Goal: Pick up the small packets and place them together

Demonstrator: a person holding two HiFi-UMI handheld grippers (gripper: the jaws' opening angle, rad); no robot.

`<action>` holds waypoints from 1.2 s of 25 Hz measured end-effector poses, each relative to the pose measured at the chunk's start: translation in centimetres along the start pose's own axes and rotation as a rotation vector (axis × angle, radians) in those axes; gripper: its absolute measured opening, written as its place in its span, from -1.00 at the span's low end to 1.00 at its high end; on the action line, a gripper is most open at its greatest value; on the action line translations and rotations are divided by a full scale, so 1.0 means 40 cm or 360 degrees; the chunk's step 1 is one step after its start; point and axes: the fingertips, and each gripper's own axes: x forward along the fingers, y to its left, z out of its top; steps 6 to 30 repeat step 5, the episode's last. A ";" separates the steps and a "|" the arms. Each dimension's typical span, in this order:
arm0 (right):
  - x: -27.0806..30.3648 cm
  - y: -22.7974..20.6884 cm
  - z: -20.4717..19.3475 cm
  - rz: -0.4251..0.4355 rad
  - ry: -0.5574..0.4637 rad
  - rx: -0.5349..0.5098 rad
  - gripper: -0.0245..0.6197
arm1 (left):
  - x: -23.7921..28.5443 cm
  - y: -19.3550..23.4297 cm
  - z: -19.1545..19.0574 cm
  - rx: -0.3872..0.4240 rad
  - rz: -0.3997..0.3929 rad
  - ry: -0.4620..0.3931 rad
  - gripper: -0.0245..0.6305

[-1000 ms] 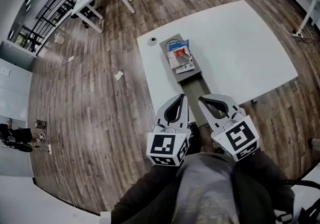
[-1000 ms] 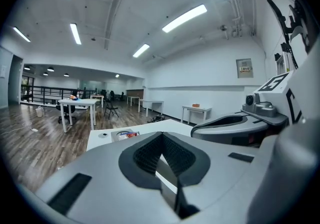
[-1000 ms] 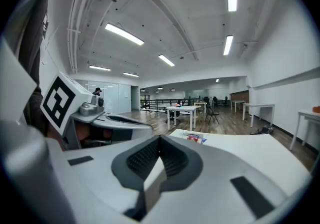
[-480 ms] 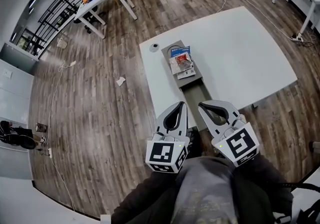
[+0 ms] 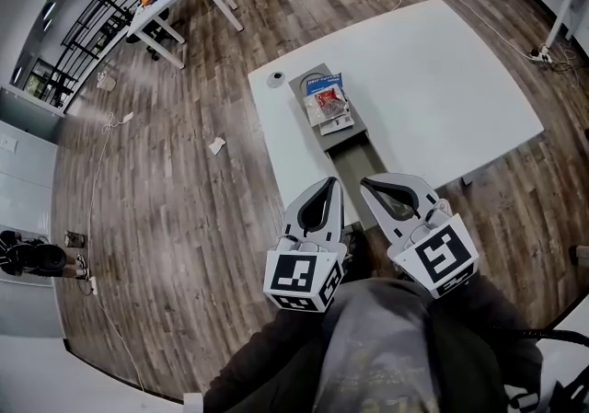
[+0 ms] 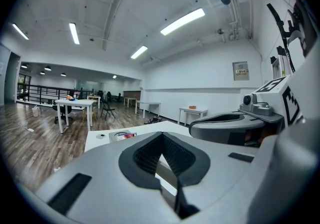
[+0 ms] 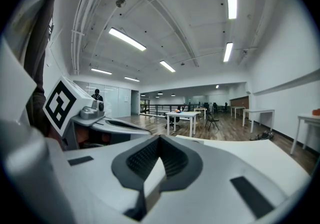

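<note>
Left claw (image 5: 330,180): jaws closed tip to tip, nothing in them, held over the near edge of the white table (image 5: 442,89). Right claw (image 5: 364,183) just beside it: same, closed and empty. Grey tray (image 5: 357,161) runs straight ahead from between my two tips, near part bare. Packets (image 5: 329,100) piled together at its far end, well ahead of both claws, untouched. Small round object (image 5: 276,77) just left of them.
</note>
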 end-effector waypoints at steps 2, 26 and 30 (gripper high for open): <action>-0.002 -0.002 0.000 0.0002 -0.0004 -0.0002 -0.91 | 0.005 -0.004 -0.003 -0.0002 -0.0008 0.0004 -0.92; -0.003 -0.012 -0.007 0.0002 -0.0003 -0.0004 -0.91 | 0.017 -0.008 -0.011 -0.0008 -0.0017 0.0010 -0.92; -0.003 -0.012 -0.007 0.0002 -0.0003 -0.0004 -0.91 | 0.017 -0.008 -0.011 -0.0008 -0.0017 0.0010 -0.92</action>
